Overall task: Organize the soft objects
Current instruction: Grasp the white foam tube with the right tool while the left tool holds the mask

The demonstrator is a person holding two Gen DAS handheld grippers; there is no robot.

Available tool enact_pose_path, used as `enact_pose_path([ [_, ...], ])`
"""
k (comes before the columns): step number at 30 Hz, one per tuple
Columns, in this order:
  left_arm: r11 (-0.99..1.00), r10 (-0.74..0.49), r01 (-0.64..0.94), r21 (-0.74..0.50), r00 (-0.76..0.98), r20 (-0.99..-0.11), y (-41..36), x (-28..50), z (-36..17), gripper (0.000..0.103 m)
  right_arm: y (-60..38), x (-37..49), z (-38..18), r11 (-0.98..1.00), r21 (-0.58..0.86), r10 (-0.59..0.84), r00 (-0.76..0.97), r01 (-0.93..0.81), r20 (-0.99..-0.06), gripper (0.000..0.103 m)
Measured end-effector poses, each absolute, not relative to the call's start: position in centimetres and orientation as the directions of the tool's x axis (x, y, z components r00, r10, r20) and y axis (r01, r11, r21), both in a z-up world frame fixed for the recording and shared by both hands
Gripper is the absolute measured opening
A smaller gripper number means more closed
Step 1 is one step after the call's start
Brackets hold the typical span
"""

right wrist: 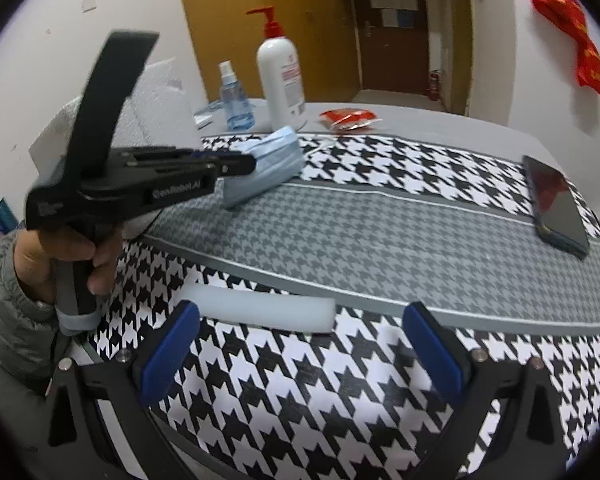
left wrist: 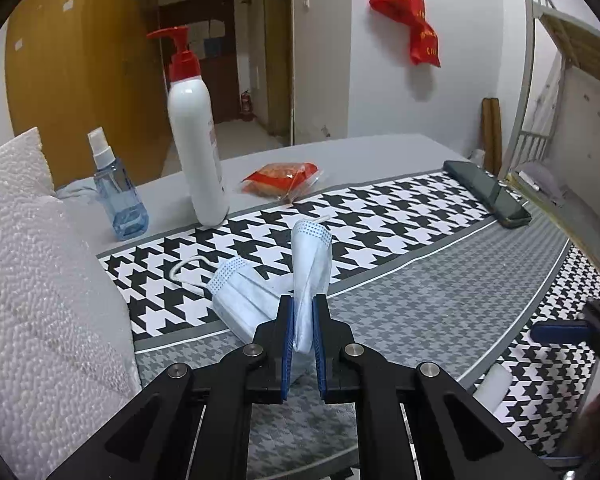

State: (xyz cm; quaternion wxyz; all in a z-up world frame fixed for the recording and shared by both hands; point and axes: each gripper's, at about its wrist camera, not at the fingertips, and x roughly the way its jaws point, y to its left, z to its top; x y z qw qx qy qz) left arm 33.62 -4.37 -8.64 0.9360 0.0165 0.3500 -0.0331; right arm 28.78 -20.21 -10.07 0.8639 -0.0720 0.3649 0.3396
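My left gripper (left wrist: 303,312) is shut on a light blue face mask (left wrist: 310,264); part of the mask folds down onto the houndstooth mat (left wrist: 380,232), its white ear loop (left wrist: 184,270) lying to the left. In the right wrist view the same left gripper (right wrist: 244,164) pinches the mask (right wrist: 272,160) over the mat's far left. My right gripper (right wrist: 300,344) is open and empty, low over the mat, with a white foam strip (right wrist: 260,308) lying just ahead between its fingers. The strip's end also shows in the left wrist view (left wrist: 494,388).
A white pump bottle (left wrist: 196,140), a blue spray bottle (left wrist: 118,200) and a red snack packet (left wrist: 284,178) stand behind the mat. A dark phone (left wrist: 488,194) lies at the mat's right end. White foam sheets (left wrist: 32,280) are stacked at the left.
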Motion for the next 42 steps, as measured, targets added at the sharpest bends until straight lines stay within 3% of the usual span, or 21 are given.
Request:
enact_pose_path([
  [4,0.996,-0.063,0.087,0.006,0.769,-0.636,-4.6,33.1,-8.0,0.010,-19.5,29.4,-10.2,0.736,0.131,0.548,0.470,-0.664,-0.692,0.101],
  [7,0.995,-0.076,0.095,-0.002,0.779,-0.622,-4.6,32.7,-7.6,0.010,-18.8,29.5,-10.5,0.713,0.130,0.554,0.440,-0.689,-0.707,0.091],
  [9,0.995,-0.081,0.100,-0.004,0.780,-0.620,-4.7,32.5,-7.4,0.010,-18.3,29.7,-10.8,0.697,0.130,0.555,0.415,-0.705,-0.721,0.079],
  [13,0.994,-0.090,0.111,-0.003,0.787,-0.610,-4.9,32.2,-7.2,0.010,-17.9,29.8,-10.8,0.681,0.110,0.546,0.403,-0.724,-0.735,0.071],
  [15,0.994,-0.089,0.108,-0.004,0.791,-0.606,-4.8,32.0,-7.1,0.010,-17.9,29.9,-10.9,0.691,0.084,0.521,0.414,-0.718,-0.746,0.059],
  [19,0.994,-0.091,0.104,-0.012,0.797,-0.597,-4.7,31.8,-6.8,0.010,-18.3,29.5,-10.7,0.701,0.058,0.497,0.428,-0.711,-0.755,0.047],
  [21,0.995,-0.091,0.103,-0.014,0.800,-0.592,-4.6,31.7,-6.7,0.010,-18.7,29.3,-10.5,0.716,0.059,0.481,0.431,-0.695,-0.763,0.033],
  [24,0.994,-0.095,0.107,-0.015,0.803,-0.589,-4.7,31.6,-6.6,0.010,-19.2,28.8,-10.5,0.744,0.051,0.445,0.437,-0.666,-0.781,0.021],
  [32,0.993,-0.103,0.113,-0.019,0.814,-0.572,-4.7,31.2,-6.2,0.010,-18.5,24.9,-9.9,0.668,0.087,0.498,0.358,-0.739,-0.790,0.020],
  [38,0.993,-0.102,0.113,-0.016,0.819,-0.565,-4.7,31.0,-6.0,0.010,-18.2,23.6,-9.0,0.656,-0.007,0.482,0.426,-0.755,-0.765,0.021],
  [42,0.994,-0.104,0.111,-0.022,0.825,-0.556,-4.6,30.7,-5.7,0.010,-18.0,24.5,-9.0,0.643,-0.092,0.442,0.467,-0.760,-0.766,0.033],
])
